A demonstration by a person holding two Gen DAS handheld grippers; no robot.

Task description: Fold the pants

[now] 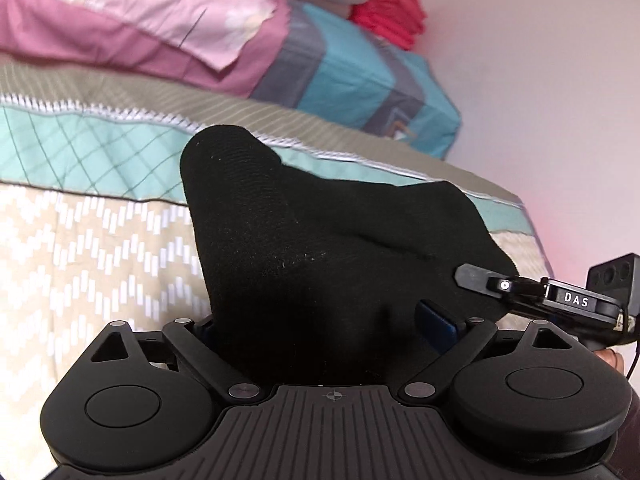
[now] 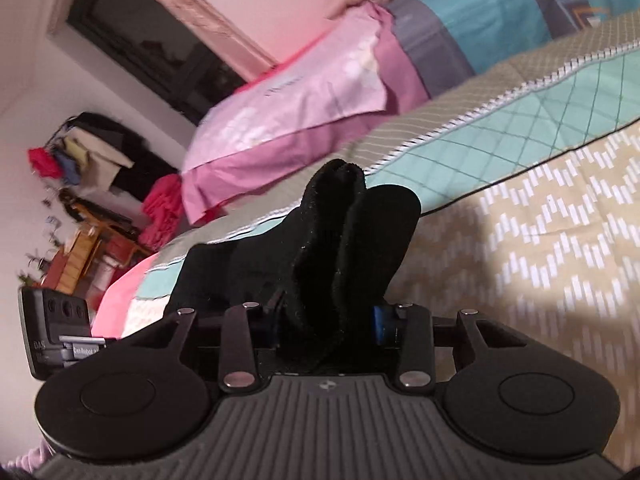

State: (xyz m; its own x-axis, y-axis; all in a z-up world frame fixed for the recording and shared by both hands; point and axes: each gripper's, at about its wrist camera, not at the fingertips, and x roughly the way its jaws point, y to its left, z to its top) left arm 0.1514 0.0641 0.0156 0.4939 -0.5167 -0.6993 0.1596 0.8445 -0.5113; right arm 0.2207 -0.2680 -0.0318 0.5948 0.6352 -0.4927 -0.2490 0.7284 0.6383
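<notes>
Bed: a wide bedspread [image 1: 80, 232] with a beige and white zigzag panel nearest, then a teal diamond-quilted band, then an olive striped band farther off; it fills the lower and middle ground of both views.
Striped bedding: a folded teal and grey block [image 1: 360, 76] lies at the far right of the bed, against the pale wall.
Pillow: a pink and mauve pillow [image 1: 132, 28] rests at the far left of the bed, touching the striped block.
Pants: the black knit pants [image 1: 304, 248] are bunched up above the bedspread, held at two places, one by each tool; in the right wrist view the cloth [image 2: 344, 248] stands up in thick doubled folds.
Left gripper [image 1: 320, 332]: clenched on the black cloth, which fills the gap between its fingers.
Right gripper [image 2: 328, 328]: clenched on a thick bundle of the same cloth; seen from the left wrist, its tip touches the fabric's right edge.
Clutter: hanging clothes [image 2: 96, 152] at the room's far left, blurred.
</notes>
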